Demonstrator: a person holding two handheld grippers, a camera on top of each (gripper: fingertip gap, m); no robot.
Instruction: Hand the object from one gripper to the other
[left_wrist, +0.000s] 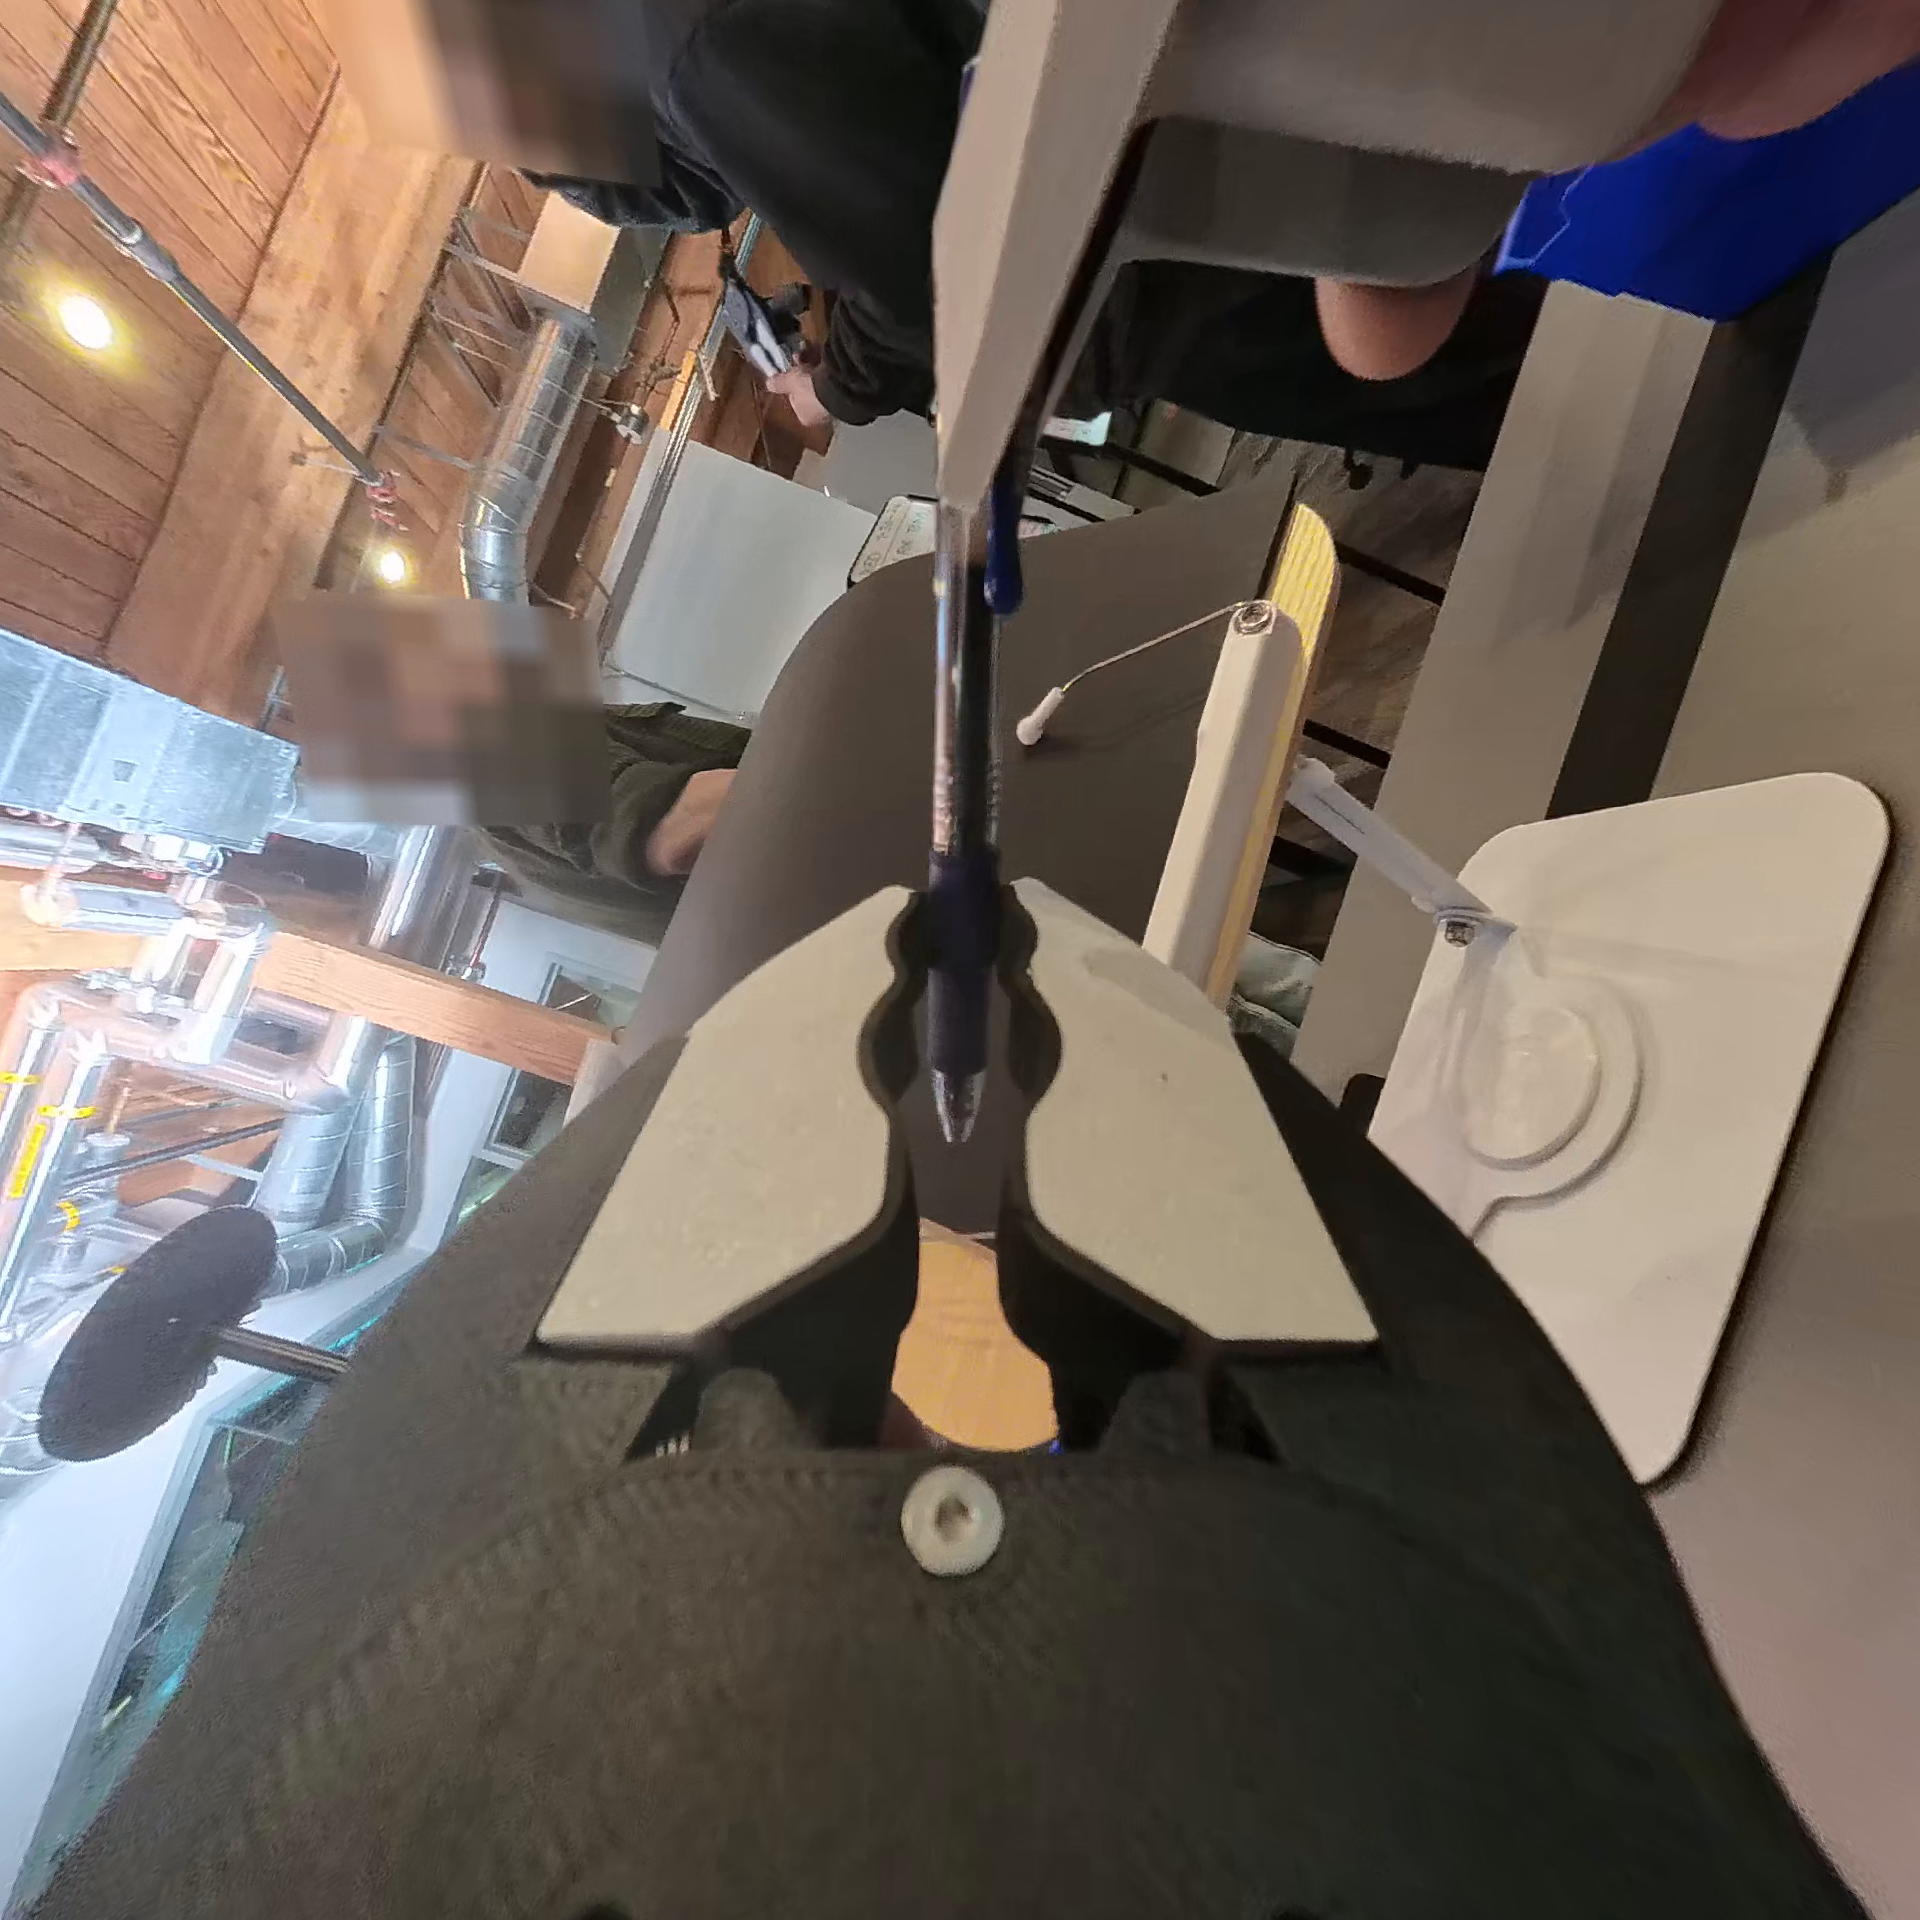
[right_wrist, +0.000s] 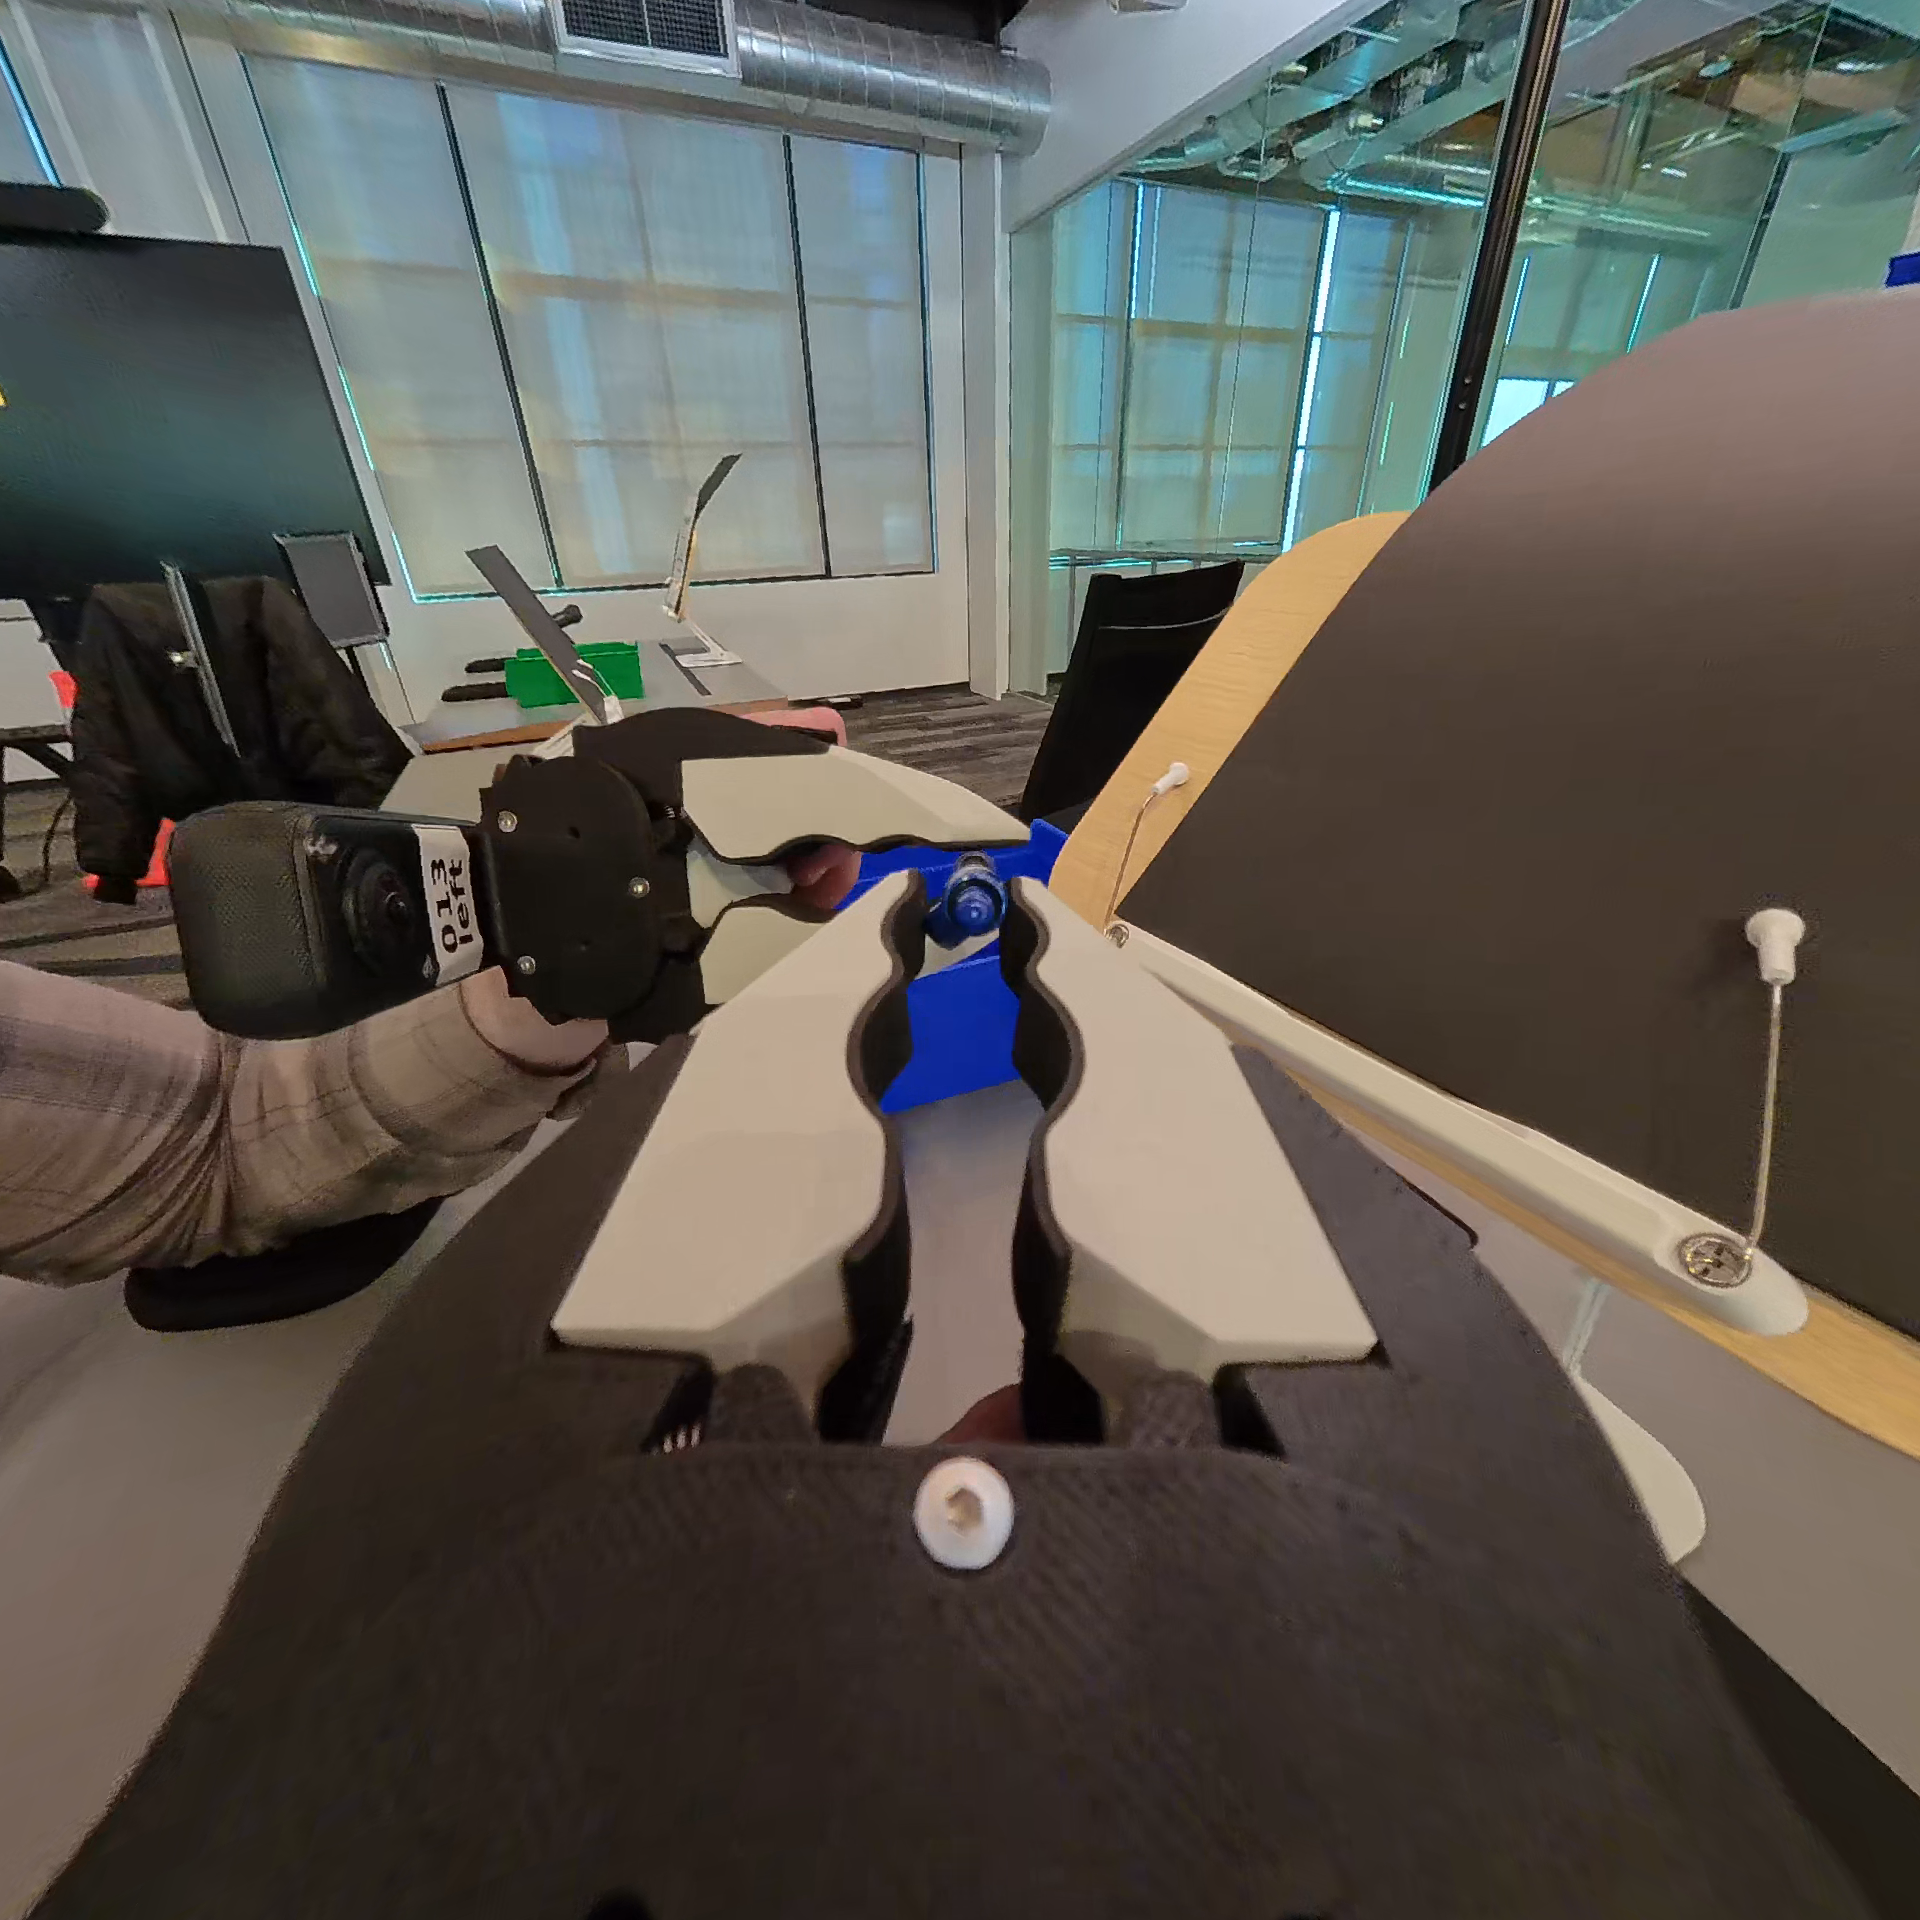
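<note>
A pen with a clear barrel and a dark blue grip (left_wrist: 961, 748) hangs between both grippers. My left gripper (left_wrist: 961, 914) is shut on the pen's grip section, with the tip pointing back between its fingers. My right gripper (left_wrist: 971, 509) reaches in from the top of the left wrist view and pinches the pen's upper end beside the blue clip. In the right wrist view the pen's blue end cap (right_wrist: 968, 904) shows end-on between the tips of my right gripper (right_wrist: 964, 914). My left gripper (right_wrist: 883, 862) comes in from the left, held by a hand in a plaid sleeve.
A blue bin (right_wrist: 951, 1029) sits on the table just beyond the fingertips and also shows in the left wrist view (left_wrist: 1714, 229). A dark curved board (right_wrist: 1558, 779) on a white bracket (right_wrist: 1455, 1143) stands close on the right. A white base plate (left_wrist: 1662, 1039) lies nearby. People sit behind. Some 6 cm of space lies between my two pairs of fingers.
</note>
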